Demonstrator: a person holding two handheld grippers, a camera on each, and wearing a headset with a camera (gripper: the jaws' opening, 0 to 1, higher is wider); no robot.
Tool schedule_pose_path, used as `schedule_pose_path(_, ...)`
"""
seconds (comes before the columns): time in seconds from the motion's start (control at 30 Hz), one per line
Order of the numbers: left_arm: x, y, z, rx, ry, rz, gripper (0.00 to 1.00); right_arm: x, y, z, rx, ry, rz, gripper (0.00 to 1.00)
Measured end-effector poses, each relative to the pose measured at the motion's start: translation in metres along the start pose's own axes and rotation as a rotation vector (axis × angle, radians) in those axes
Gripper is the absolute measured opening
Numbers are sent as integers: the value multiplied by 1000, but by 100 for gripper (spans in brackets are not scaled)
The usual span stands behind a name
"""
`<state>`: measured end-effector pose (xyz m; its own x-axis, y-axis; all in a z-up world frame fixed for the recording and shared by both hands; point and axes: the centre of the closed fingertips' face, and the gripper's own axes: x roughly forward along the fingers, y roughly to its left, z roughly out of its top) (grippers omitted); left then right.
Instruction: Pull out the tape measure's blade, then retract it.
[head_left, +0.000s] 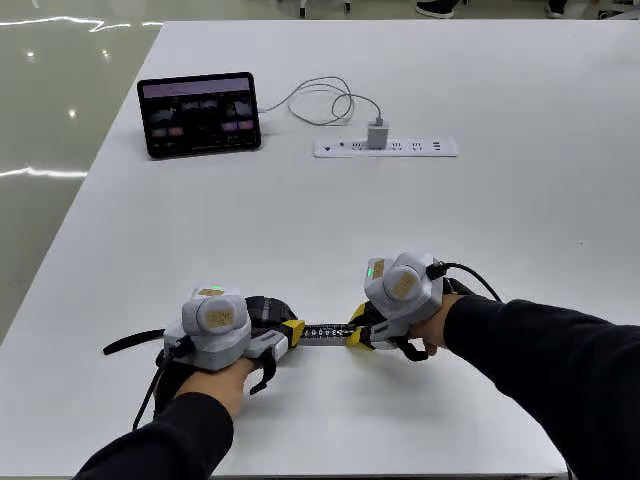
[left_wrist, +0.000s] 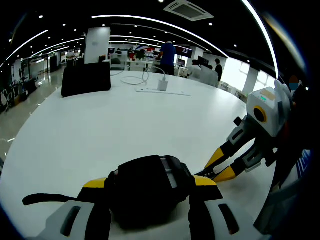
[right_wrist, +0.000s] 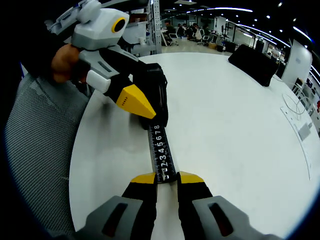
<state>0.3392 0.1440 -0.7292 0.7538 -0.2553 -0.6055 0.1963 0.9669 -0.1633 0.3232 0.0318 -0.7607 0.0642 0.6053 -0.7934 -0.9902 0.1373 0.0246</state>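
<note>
**Short length of blade out between two grippers**

The only writing that can be read is on the blade (right_wrist: 160, 150). White digits 2 to 8 on black run away from the right gripper (right_wrist: 168, 178) towards the case. No brand or label can be made out on the tape measure (left_wrist: 147, 197). The lit screen of the tablet (head_left: 200, 113) is too small to read.

The left gripper (left_wrist: 150, 181) is clamped on the black case of the tape measure, with one yellow-tipped jaw on each side and the case sitting between them on the white bench (head_left: 480, 220). The right gripper pinches the free end of the blade between its yellow tips. The blade runs straight from those tips to the mouth of the case, just beside one jaw of the left gripper. It lies low over the bench, and whether it touches the surface cannot be told.

In the head view the two grippers face each other tip to tip, near but apart, with the exposed blade bridging the gap.

Well beyond both grippers, the tablet stands propped up on the bench. Beside it lies a white power strip (head_left: 385, 148) with a charger (head_left: 377, 134) plugged in and a looped cable (head_left: 322, 100).
</note>
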Motion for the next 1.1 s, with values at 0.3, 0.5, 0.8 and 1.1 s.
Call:
schedule_pose_path(0.3,0,0,0,-4,-2,1,59,3,0,4,30,-7,-1,11)
schedule_pose_path(0.5,0,1,0,-5,-1,2,59,6,1,7,22,-5,0,11)
schedule_pose_path(0.8,0,1,0,-10,-2,1,59,9,2,11,18,-11,1,11)
schedule_pose_path(1.1,0,0,0,-16,-4,0,59,11,1,16,8,-15,4,11)
